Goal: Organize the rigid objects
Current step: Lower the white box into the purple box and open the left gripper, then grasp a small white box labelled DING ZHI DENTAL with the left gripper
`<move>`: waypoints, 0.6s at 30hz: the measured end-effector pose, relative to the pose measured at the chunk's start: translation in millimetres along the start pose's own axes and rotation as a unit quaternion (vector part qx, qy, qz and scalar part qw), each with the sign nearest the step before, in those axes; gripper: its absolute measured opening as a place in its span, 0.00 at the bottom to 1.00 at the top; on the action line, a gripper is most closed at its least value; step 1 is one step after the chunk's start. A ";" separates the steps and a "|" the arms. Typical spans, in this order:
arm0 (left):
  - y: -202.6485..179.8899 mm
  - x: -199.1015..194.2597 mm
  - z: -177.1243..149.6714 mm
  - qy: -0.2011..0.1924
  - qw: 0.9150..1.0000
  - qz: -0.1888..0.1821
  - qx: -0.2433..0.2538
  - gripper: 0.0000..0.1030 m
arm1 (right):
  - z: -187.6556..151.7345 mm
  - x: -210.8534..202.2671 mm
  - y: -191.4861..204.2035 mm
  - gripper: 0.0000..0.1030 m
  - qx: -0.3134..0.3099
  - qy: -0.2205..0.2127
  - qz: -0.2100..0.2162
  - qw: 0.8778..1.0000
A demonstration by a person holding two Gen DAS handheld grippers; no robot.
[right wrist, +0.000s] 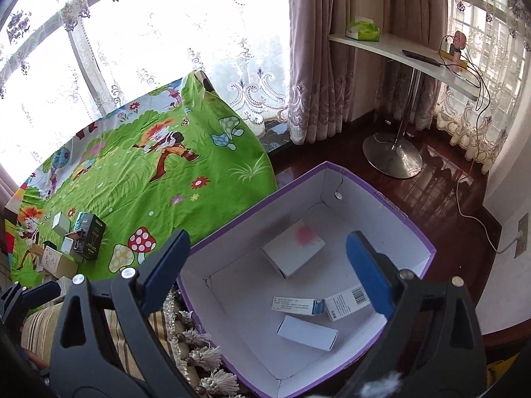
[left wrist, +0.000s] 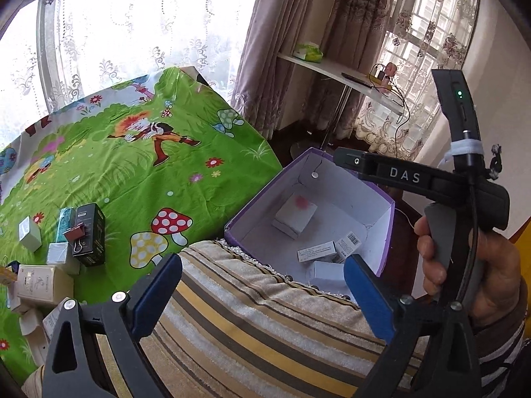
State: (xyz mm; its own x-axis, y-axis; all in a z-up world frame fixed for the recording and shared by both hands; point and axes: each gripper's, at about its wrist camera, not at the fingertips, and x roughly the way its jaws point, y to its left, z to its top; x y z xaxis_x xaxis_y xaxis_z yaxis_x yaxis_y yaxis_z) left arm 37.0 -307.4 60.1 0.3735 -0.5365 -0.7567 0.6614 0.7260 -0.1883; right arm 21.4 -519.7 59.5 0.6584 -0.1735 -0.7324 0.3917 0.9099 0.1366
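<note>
A purple cardboard box (right wrist: 428, 252) with a white inside stands beside the bed and holds several small cartons: a white one with a pink stain (right wrist: 293, 247), a blue-and-white medicine carton (right wrist: 297, 305), a barcoded carton (right wrist: 345, 301) and a plain white one (right wrist: 307, 331). My right gripper (right wrist: 265, 272) is open and empty above the box. My left gripper (left wrist: 262, 295) is open and empty over a striped cushion (left wrist: 265, 325), with the box (left wrist: 386, 232) beyond it. Several small boxes, one black (left wrist: 89, 235) with a binder clip (left wrist: 77, 233), lie on the green cartoon sheet (left wrist: 132, 172).
The right hand-held gripper's body (left wrist: 415, 175) and the hand shows at right in the left wrist view. A white side table (right wrist: 408, 56) on a chrome foot (right wrist: 391, 156) stands by the curtains. A tasselled cushion edge (right wrist: 199, 341) borders the box. Dark wood floor lies around.
</note>
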 end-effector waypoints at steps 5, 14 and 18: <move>12.8 -14.7 -3.2 -0.016 1.000 -0.006 -0.013 0.96 | 1.6 -4.8 23.1 0.94 -0.023 -0.005 0.027 0.999; 51.5 -38.5 -14.1 -0.037 0.998 0.005 -0.052 0.96 | -0.5 -13.7 75.8 0.94 -0.074 0.001 0.102 0.992; 79.4 -50.9 -21.0 -0.045 0.996 0.020 -0.077 0.92 | 0.8 -14.3 102.2 0.94 -0.097 0.004 0.112 0.989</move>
State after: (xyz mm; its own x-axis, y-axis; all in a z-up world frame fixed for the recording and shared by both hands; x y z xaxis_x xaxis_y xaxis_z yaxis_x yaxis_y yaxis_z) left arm 56.8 -213.4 70.5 0.4586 -0.5374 -0.7077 0.5403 0.8009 -0.2581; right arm 52.5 -424.6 84.4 0.7085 0.0426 -0.7044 0.1058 0.9805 0.1658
